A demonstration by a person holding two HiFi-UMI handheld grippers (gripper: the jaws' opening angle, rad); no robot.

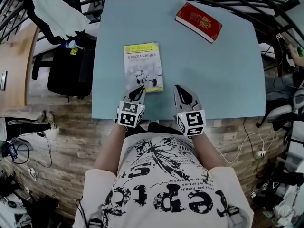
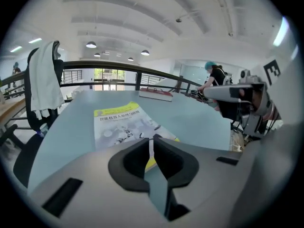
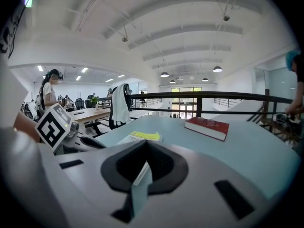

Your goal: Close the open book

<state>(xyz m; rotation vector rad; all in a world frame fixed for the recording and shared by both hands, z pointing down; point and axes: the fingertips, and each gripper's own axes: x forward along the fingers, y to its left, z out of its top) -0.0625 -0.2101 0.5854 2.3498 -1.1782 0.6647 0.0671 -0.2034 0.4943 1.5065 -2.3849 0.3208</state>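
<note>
Though its Chinese title blurs — book [image 1: 143, 66] lies closed.

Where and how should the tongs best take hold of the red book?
The red book lies flat and is thick, so probably pinch its near long edge, where the white pages show, coming from the person's side with jaws one above the other.

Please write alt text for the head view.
A closed yellow-and-white book lies on a pale blue table, with the left tool at its near edge and the right tool beside it. A red book lies farther back.
</note>
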